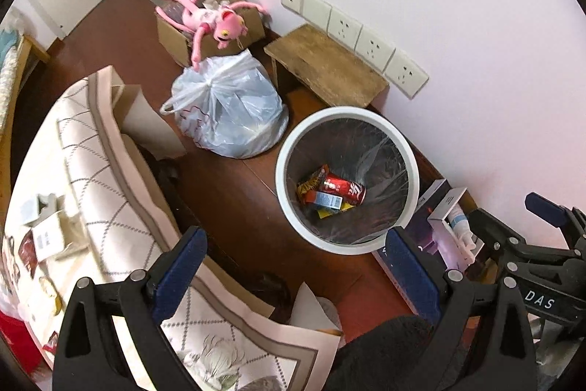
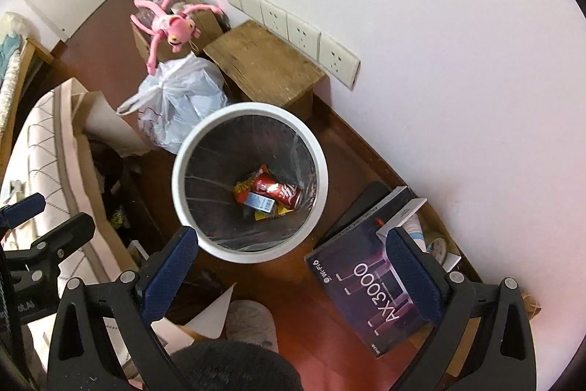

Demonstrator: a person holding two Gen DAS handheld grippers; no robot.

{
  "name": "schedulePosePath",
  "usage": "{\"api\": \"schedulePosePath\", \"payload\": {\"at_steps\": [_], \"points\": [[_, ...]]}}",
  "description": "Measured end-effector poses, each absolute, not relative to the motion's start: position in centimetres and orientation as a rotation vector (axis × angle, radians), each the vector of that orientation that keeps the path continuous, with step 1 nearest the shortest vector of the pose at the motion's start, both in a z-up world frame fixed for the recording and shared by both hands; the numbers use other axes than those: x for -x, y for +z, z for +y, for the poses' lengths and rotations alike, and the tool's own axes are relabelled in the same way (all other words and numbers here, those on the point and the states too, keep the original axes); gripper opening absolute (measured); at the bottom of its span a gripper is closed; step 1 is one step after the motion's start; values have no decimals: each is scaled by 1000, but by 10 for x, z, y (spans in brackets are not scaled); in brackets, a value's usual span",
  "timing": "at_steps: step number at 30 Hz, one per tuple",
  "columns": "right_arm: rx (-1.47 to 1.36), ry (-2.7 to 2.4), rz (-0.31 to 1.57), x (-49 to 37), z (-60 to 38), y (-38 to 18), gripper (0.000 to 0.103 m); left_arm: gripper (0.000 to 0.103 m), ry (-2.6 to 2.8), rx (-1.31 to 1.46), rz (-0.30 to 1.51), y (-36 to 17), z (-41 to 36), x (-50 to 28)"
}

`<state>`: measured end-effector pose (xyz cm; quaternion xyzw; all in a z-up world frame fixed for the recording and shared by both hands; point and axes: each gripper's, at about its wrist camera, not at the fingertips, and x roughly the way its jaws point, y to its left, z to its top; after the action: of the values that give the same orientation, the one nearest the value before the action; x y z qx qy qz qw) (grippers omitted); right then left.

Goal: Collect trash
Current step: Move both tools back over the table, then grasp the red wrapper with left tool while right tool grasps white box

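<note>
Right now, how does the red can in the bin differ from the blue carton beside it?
The red can is a cylinder lying on its side; the blue carton is a flat-sided box, also lying down. The can looks longer and bulkier than the carton. The carton partly overlaps the can's lower edge. Both rest at the bottom of the white bin, among snack wrappers.

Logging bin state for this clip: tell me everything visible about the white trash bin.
The trash bin is round and white, seemingly plastic, lined with a clear bag over a dark interior. It stands upright and open on the reddish wood floor near the wall, between a tied plastic bag and a dark router box. At the bottom lie a red soda can, a small blue carton and orange-yellow wrappers. Neither gripper touches it.
</note>
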<state>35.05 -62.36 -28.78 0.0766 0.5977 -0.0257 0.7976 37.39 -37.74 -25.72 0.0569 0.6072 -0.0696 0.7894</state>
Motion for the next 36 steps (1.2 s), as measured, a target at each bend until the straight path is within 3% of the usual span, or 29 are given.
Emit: {"api": "schedulePosePath", "payload": {"at_steps": [16, 23, 30, 36], "points": [[-244, 14, 1095, -281, -594, -173, 103, 100, -56, -20, 1117, -159, -327, -307], [-266, 150, 1032, -262, -534, -124, 103, 100, 89, 91, 1034, -123, -249, -272], [-105, 440, 1100, -274, -379, -129, 103, 100, 405, 201, 1047, -143, -112, -225], [204, 613, 1189, -309, -216, -190, 103, 100, 667, 313, 1133, -204, 5, -172]]}}
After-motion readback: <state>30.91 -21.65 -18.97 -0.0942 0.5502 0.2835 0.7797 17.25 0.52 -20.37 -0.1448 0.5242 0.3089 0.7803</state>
